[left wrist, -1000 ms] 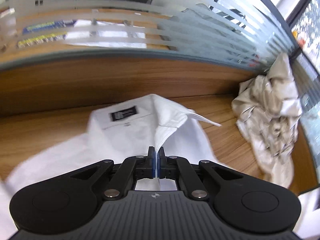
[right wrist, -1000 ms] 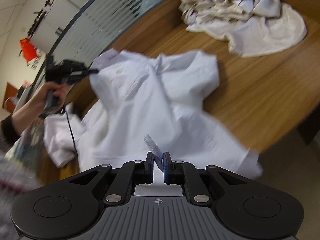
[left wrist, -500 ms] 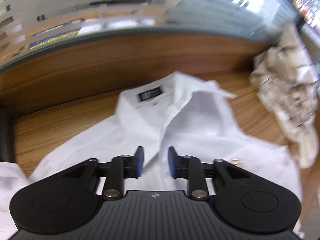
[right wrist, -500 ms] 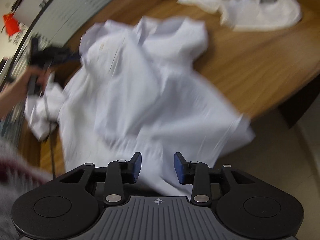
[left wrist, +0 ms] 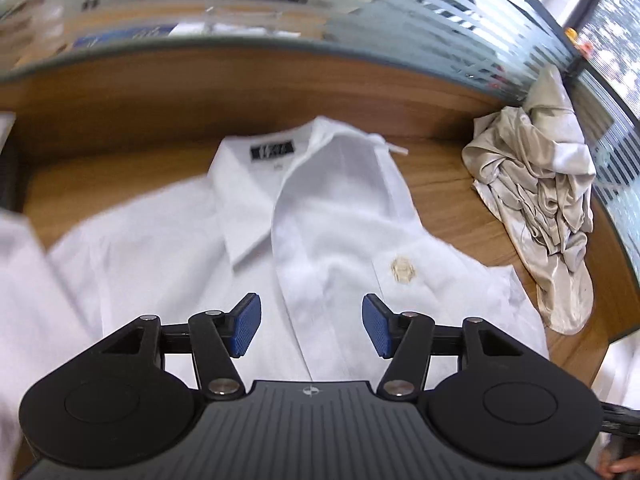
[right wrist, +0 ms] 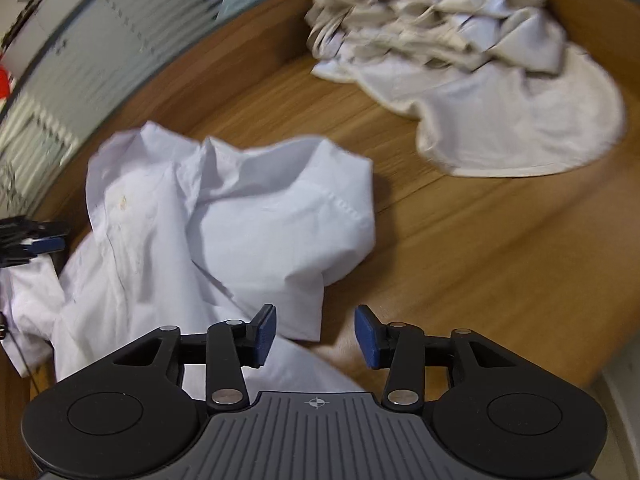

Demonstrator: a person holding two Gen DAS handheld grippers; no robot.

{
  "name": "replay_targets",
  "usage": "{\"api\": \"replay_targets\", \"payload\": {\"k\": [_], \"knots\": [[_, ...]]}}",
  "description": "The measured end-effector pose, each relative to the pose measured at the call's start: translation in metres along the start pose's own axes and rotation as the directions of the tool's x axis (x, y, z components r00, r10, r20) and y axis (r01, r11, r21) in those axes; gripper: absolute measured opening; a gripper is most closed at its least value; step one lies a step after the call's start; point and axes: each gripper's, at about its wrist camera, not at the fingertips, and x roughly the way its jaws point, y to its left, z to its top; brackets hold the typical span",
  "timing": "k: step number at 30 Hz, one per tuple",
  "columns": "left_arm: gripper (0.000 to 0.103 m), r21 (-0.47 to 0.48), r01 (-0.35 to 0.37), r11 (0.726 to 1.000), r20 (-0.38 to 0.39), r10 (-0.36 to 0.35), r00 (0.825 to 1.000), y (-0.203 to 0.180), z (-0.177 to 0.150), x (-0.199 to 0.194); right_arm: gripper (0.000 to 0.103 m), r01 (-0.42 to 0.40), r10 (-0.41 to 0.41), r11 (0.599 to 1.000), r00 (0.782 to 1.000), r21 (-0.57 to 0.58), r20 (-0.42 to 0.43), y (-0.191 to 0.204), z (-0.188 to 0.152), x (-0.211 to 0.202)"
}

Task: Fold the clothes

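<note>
While over shirt (left wrist: 328, 240), claws (both) agape

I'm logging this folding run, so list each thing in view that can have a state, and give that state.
Left gripper: jaws open, holding nothing, above the shirt front.
Right gripper: jaws open, holding nothing, at the shirt's near edge.
White shirt: lying on the table, collar spread, rumpled, not yet folded.
Beige cloth: crumpled in a heap, unfolded, apart from the shirt.
Table: wooden, carrying both garments.

no legible text anywhere
</note>
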Motion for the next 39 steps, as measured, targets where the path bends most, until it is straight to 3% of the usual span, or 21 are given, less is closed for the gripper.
{"api": "replay_targets", "payload": {"k": [7, 8, 9, 10, 14, 17, 20, 23, 29, 31, 34, 37, 39], "knots": [[0.062, -0.031, -0.073, 0.997, -0.048, 0.071, 0.996, -0.018, -0.048, -0.011, 0.052, -0.077, 0.069, 0.991, 0.995, -0.112, -0.073, 0.008, 0.01, 0.038], [0.062, -0.046, -0.077, 0.996, -0.048, 0.075, 0.996, -0.019, -0.053, -0.013, 0.039, -0.099, 0.091, 0.99, 0.992, -0.099, -0.084, 0.006, 0.012, 0.042], [0.062, -0.064, -0.081, 0.995, -0.048, 0.078, 0.996, -0.019, -0.057, -0.015, 0.017, -0.12, 0.111, 0.989, 0.989, -0.091, -0.093, 0.005, 0.015, 0.045], [0.062, -0.082, -0.086, 0.993, -0.049, 0.082, 0.995, -0.019, -0.06, -0.016, 0.009, -0.126, 0.116, 0.987, 0.988, -0.098, -0.097, 0.004, 0.018, 0.045], [0.062, -0.13, -0.113, 0.985, -0.041, 0.108, 0.993, -0.016, -0.064, -0.02, 0.003, -0.1, 0.095, 0.974, 0.995, -0.203, -0.033, 0.01, 0.04, 0.02], [0.062, -0.16, -0.122, 0.98, -0.034, 0.118, 0.992, -0.013, -0.062, -0.02, 0.003, -0.014, 0.029, 0.942, 0.999, -0.336, 0.04, 0.018, 0.067, -0.011], [0.062, -0.18, -0.126, 0.975, -0.03, 0.123, 0.992, -0.01, -0.057, -0.018, 0.003, 0.119, -0.066, 0.871, 0.99, -0.476, 0.127, 0.024, 0.098, -0.036], [0.062, -0.184, -0.128, 0.975, -0.023, 0.126, 0.992, -0.009, -0.051, -0.015, 0.003, 0.252, -0.153, 0.785, 0.964, -0.566, 0.217, 0.02, 0.127, -0.055], [0.063, -0.182, -0.112, 0.977, -0.016, 0.111, 0.994, -0.007, -0.038, -0.009, 0.003, 0.48, -0.296, 0.589, 0.877, -0.65, 0.379, 0.005, 0.173, -0.063], [0.063, -0.178, -0.101, 0.979, -0.016, 0.099, 0.995, -0.007, -0.033, -0.006, 0.003, 0.544, -0.335, 0.497, 0.839, -0.676, 0.428, 0.002, 0.181, -0.054], [0.066, -0.169, -0.088, 0.982, -0.017, 0.086, 0.996, -0.007, -0.027, -0.002, 0.004, 0.612, -0.393, 0.394, 0.787, -0.686, 0.476, -0.008, 0.188, -0.034], [0.068, -0.159, -0.066, 0.985, -0.021, 0.063, 0.998, -0.01, -0.018, 0.004, 0.007, 0.6, -0.466, 0.379, 0.781, -0.704, 0.415, -0.023, 0.189, -0.007], [0.07, -0.135, -0.06, 0.989, -0.015, 0.059, 0.998, -0.017, -0.011, 0.009, 0.014, 0.566, -0.457, 0.429, 0.808, -0.704, 0.371, -0.021, 0.188, -0.013]]}}
